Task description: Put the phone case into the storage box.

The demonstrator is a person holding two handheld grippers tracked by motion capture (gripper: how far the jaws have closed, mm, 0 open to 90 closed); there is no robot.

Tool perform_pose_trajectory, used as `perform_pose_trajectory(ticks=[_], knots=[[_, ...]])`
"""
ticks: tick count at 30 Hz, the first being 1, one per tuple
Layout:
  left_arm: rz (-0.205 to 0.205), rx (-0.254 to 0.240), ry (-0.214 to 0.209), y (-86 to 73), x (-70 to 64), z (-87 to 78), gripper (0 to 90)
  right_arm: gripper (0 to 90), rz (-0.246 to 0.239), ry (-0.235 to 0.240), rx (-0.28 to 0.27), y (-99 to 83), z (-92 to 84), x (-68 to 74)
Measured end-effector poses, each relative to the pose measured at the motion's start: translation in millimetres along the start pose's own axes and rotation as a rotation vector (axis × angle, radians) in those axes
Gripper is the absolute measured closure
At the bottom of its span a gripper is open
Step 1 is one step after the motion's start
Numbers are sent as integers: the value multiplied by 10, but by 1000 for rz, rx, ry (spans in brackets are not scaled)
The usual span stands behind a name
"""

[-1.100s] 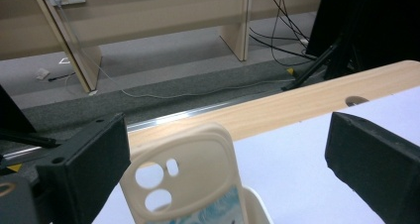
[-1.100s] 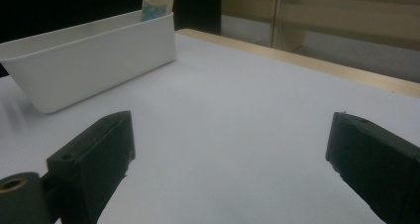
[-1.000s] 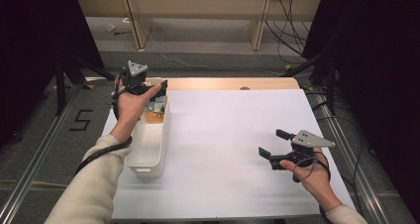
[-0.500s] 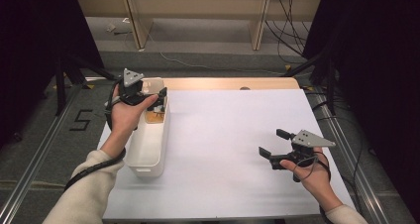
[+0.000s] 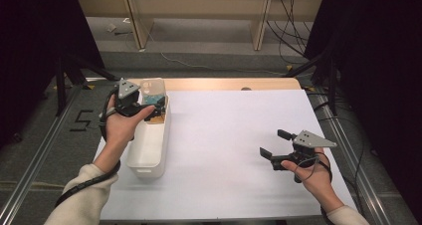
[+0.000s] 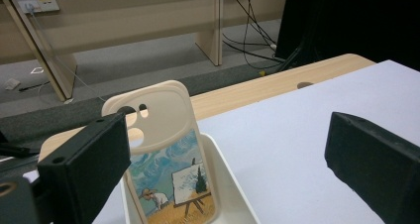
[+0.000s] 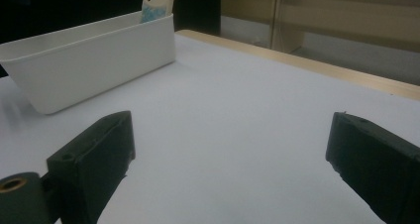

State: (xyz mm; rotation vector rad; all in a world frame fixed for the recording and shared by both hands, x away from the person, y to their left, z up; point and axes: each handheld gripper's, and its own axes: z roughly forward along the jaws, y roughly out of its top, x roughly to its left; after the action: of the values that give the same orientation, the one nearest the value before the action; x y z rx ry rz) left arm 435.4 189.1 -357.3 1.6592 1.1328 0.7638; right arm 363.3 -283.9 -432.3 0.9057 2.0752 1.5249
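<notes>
A cream phone case [image 6: 168,154] printed with a painting of a painter at an easel stands upright at the far end of a white bin [image 6: 233,199]. In the high view the case [image 5: 153,91] leans at the far end of the bin [image 5: 148,148]. My left gripper [image 5: 155,105] hovers over that end, open; its left jaw is just in front of the case, and nothing sits between the jaws [image 6: 228,149]. My right gripper [image 5: 272,143] is open and holds nothing, low over the white table at the right, pointing toward the bin [image 7: 94,55].
A white sheet [image 5: 224,135] covers the table, with a wooden strip [image 5: 224,83] along its far edge. Beyond the table are a grey floor, wooden furniture legs and loose cables. Black curtains stand on both sides.
My left hand has drawn back to the left from over the bin's far end, and the case now stands free in the bin. The right gripper has stayed put.
</notes>
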Motion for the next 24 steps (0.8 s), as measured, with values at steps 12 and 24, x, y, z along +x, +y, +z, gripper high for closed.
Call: perform_pose_trajectory(ticks=[12,24], knots=[[7,-17,-40,-83,-89,-149,31,59,-1,2,0,2,2,3],[15,-23,-75,-173,-154,-236,29,59,-3,2,-1,5,1,4]])
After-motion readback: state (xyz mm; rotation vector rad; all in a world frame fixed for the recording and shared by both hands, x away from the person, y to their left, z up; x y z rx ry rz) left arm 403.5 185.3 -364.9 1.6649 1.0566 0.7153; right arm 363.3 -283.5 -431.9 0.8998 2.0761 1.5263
